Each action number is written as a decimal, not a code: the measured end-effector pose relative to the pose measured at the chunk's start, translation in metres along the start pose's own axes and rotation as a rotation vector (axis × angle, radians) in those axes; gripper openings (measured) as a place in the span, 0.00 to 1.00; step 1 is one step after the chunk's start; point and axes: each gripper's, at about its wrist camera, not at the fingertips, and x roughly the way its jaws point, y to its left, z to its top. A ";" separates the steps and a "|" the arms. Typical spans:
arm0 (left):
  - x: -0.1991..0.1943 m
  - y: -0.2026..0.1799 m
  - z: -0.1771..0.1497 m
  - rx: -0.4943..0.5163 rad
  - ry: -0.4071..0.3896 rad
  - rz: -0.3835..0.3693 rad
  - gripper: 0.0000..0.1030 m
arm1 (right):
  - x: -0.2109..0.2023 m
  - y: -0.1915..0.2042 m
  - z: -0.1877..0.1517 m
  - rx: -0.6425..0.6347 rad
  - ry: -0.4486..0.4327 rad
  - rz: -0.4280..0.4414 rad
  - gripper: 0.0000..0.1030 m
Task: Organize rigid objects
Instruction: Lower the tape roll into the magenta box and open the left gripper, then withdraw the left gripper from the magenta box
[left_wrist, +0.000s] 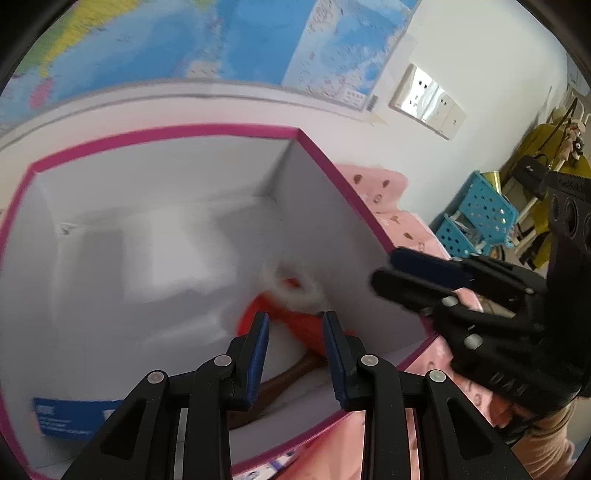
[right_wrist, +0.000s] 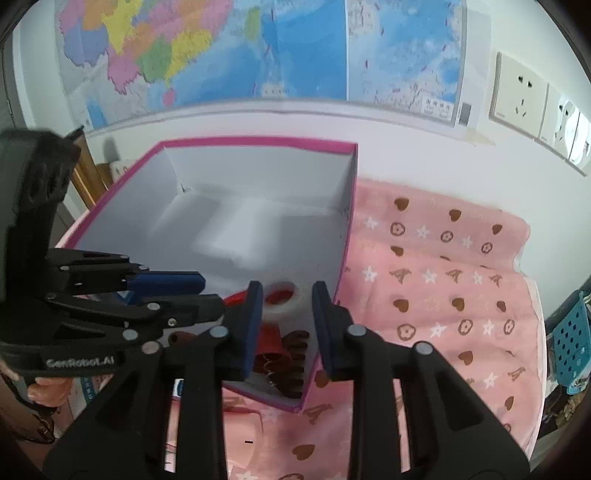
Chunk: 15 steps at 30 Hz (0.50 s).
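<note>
Blue pads on the left gripper (left_wrist: 296, 345) stand apart, holding nothing, and the right gripper (right_wrist: 286, 317) is spread wide too. Just past them, in the near corner of the pink-edged box (right_wrist: 258, 141), lie a white tape roll (right_wrist: 282, 300), something red (left_wrist: 291, 319) and a brown comb (right_wrist: 293, 360). They look hard and light. Pinch the roll across its rim. Behind hangs a map (right_wrist: 229, 48).
</note>
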 end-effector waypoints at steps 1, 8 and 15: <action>-0.007 0.001 -0.003 0.007 -0.020 0.012 0.29 | -0.004 0.000 -0.001 -0.001 -0.010 0.003 0.30; -0.063 0.011 -0.034 0.039 -0.142 0.033 0.30 | -0.037 0.002 -0.020 0.013 -0.083 0.149 0.30; -0.112 0.023 -0.073 0.025 -0.232 -0.030 0.32 | -0.040 0.021 -0.056 -0.001 -0.048 0.327 0.30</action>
